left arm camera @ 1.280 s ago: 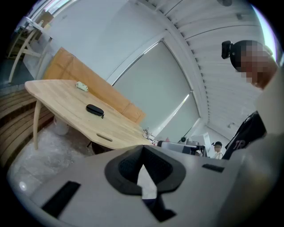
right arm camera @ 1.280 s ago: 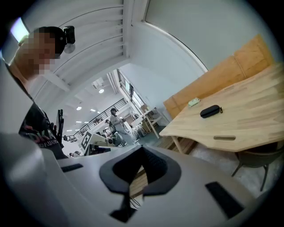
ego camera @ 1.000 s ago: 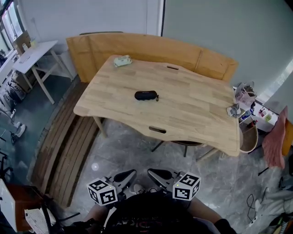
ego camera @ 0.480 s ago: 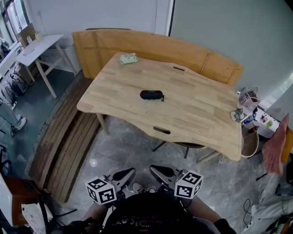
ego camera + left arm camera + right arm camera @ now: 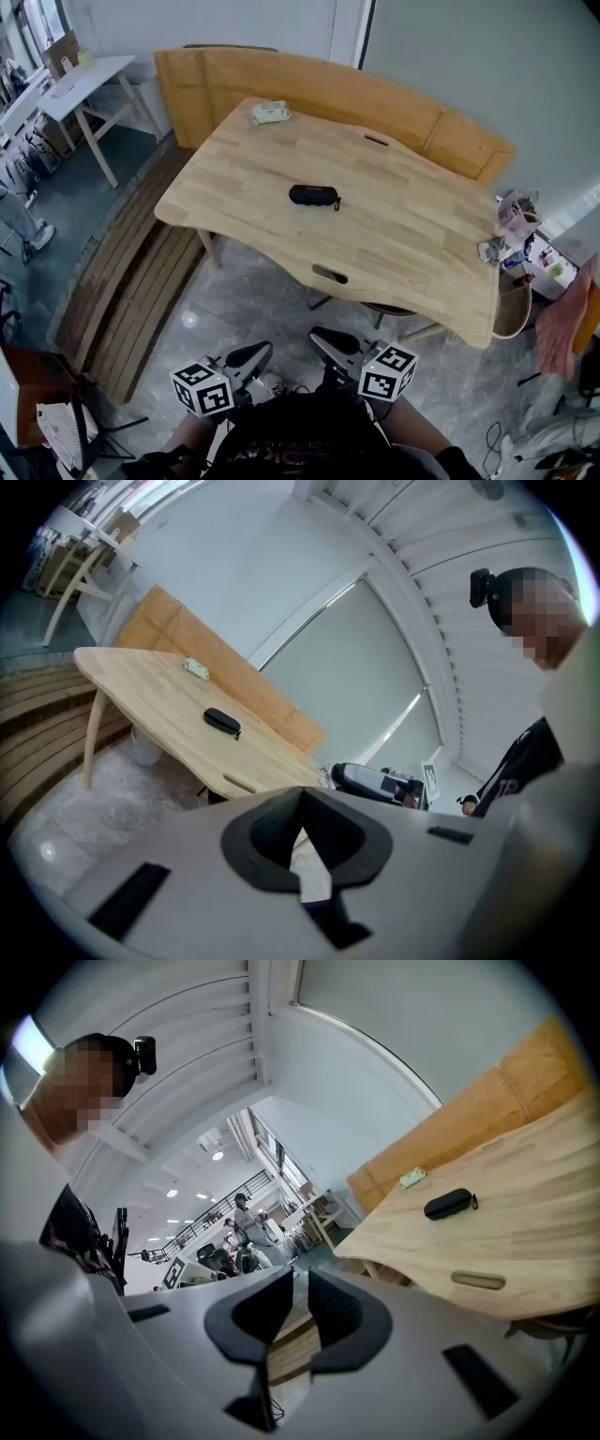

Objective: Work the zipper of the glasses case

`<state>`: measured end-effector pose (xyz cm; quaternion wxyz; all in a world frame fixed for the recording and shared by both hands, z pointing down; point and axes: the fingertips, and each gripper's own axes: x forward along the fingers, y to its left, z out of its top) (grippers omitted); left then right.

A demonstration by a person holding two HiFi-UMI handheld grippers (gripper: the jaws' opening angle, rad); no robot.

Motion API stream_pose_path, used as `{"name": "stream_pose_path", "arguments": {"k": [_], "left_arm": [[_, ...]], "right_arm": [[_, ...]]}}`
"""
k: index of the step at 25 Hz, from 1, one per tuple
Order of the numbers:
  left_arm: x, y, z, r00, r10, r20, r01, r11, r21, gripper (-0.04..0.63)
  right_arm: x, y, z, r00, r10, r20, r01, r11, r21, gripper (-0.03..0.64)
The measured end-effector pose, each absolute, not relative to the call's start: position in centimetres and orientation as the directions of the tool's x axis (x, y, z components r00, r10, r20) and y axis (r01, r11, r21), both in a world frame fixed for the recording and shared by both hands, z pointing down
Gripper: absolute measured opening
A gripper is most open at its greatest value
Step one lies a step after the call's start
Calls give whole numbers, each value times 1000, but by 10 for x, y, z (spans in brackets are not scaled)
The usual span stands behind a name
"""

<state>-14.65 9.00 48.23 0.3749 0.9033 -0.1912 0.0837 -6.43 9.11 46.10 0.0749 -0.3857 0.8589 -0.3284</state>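
Note:
The black glasses case (image 5: 314, 195) lies zipped shut near the middle of the wooden table (image 5: 412, 234), with a small pull tab at its right end. It also shows far off in the left gripper view as the case (image 5: 222, 721) and in the right gripper view as the case (image 5: 449, 1204). Both grippers hang low over the floor in front of the table, well short of the case. My left gripper (image 5: 255, 354) (image 5: 302, 794) is shut and empty. My right gripper (image 5: 330, 340) (image 5: 300, 1274) has just been opening; a narrow gap shows, with nothing in it.
A small pale green object (image 5: 271, 113) sits at the table's far corner. A wooden bench (image 5: 309, 84) wraps the far side. Slatted wooden decking (image 5: 131, 300) runs along the left. Clutter (image 5: 487, 250) stands by the table's right corner, and a white desk (image 5: 75, 80) at far left.
Both grippers have come slightly forward toward the table, and the view has shifted with them. The case has not moved on the table.

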Motion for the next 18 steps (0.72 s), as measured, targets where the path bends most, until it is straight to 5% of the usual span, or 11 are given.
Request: {"name": "stream_pose_path", "arguments": {"k": [18], "left_arm": [[-64,12,479,811,-479,336,-571,-524,632,11]], "right_arm": [[71,-77,503,-755,-586,293,-648,600,-470,128]]}}
